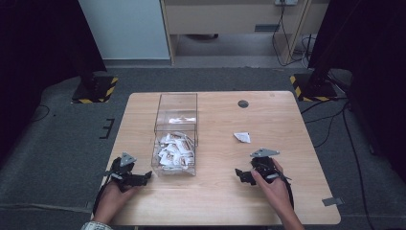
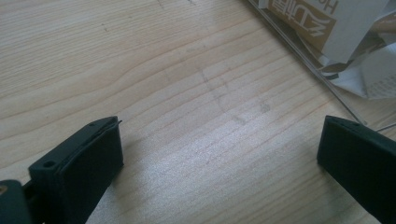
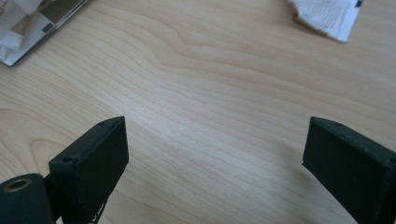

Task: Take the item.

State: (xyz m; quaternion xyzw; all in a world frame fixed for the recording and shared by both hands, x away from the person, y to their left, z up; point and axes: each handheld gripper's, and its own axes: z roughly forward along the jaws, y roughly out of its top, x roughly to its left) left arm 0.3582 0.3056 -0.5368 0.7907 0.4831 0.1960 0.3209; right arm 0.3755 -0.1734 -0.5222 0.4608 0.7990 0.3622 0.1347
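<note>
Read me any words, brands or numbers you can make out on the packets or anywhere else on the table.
"H": the one clear letter, white on the brown band of a packet inside the clear box; the big characters beside it look Chinese, but I cannot read them.
Fine print on a white packet in the box: too small.
Print on the loose packet on the table: too blurred.
Hand-held grippers: no text.

The box (image 1: 175,132) stands left of centre on the table (image 1: 268,115), packets (image 1: 174,151) inside. One packet (image 1: 242,137) lies to its right.
</note>
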